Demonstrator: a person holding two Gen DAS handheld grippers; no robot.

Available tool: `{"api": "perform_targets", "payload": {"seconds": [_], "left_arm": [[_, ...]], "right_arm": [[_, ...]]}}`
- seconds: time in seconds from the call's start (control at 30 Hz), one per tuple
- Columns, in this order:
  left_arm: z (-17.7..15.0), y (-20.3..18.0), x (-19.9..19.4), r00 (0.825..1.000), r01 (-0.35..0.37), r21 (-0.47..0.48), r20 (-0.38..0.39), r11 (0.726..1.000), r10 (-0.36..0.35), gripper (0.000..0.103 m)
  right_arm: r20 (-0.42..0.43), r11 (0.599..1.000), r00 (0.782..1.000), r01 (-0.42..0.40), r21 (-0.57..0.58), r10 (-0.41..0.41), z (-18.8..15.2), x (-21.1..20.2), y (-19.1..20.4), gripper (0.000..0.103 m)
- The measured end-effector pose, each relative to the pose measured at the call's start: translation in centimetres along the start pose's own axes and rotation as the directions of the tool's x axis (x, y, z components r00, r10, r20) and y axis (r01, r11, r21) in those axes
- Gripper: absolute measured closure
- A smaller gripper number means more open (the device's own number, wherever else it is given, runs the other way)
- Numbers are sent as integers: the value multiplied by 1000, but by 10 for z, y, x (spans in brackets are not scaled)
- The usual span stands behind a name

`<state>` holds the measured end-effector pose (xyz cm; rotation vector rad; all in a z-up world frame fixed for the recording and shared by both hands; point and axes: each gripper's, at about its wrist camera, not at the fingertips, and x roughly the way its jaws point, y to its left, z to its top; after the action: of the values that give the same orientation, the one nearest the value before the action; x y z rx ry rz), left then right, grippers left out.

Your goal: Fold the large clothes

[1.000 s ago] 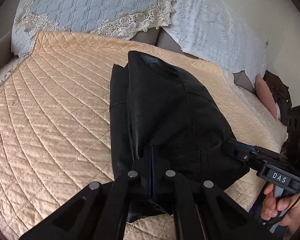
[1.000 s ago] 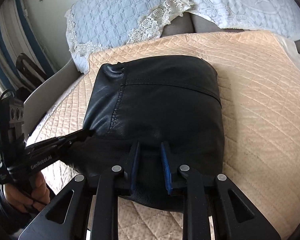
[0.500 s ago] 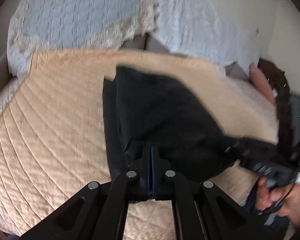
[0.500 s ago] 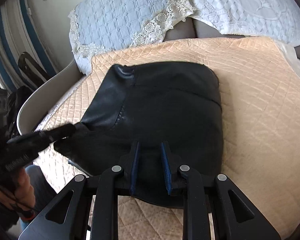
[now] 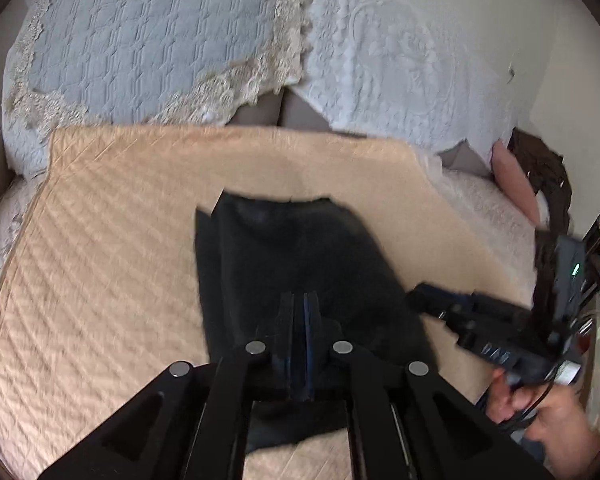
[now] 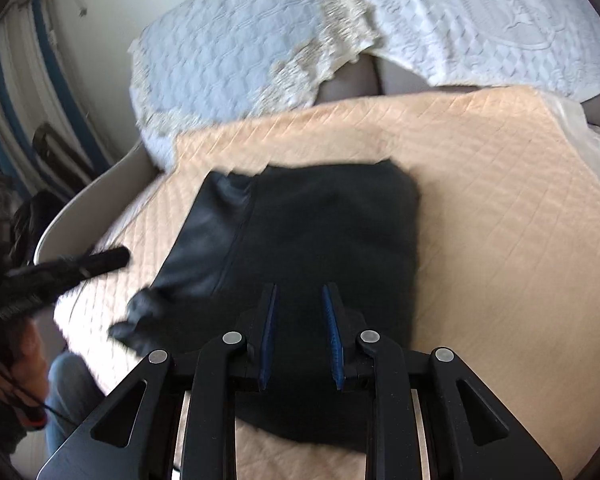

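Observation:
A black leather garment (image 5: pixel 300 256) lies folded into a compact block on the peach quilted bedspread (image 5: pixel 100 240). My left gripper (image 5: pixel 299 300) hovers above its near edge. The jaws are opening, with only a thin slit between the pads and no fabric in it. The right wrist view shows that gripper (image 6: pixel 114 258) clear of the garment (image 6: pixel 320 232), whose near-left corner is bunched at the bed's edge. My right gripper (image 6: pixel 300 292) stands open over the near edge, blue pads apart, pinching nothing. In the left wrist view the right gripper (image 5: pixel 414 298) has its tips beside the garment's right edge.
A blue lace-trimmed pillow (image 5: pixel 152 40) and a white embossed pillow (image 5: pixel 400 72) lean at the head of the bed. A pink cushion (image 5: pixel 516 184) and dark furniture sit at the right. A person's hand (image 5: pixel 540 400) holds the right gripper's handle. A curved white bed rim (image 6: pixel 84 208) runs along the left.
Both grippers have risen and drawn back from the garment. The left gripper has let go of the near-left corner, which has dropped onto the bed.

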<state>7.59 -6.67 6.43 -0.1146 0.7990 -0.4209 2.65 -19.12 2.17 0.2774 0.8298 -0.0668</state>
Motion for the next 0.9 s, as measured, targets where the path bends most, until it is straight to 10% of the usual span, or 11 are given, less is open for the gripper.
{"api": "perform_targets", "payload": {"seconds": [0.1,0.33,0.73,0.9], "left_arm": [[33,-4,33,999,40,-36,-18,999,-41,80],[30,53,125,991,-88,-171,-116,981,69,92],[18,73,145,994,-71,-189,-91,979,54,96],[19,74,142,996,-53,-202,-87,978,36,97]], "right_arm": [[6,1000,1000,17,15,-17,14,7,-11,80],[-35,999,999,15,48,-14,39,40,-31,80],[-173,1000,985,-2,24,6,61,118,-33,79],[-150,999,989,8,31,-3,65,92,-31,78]]}}
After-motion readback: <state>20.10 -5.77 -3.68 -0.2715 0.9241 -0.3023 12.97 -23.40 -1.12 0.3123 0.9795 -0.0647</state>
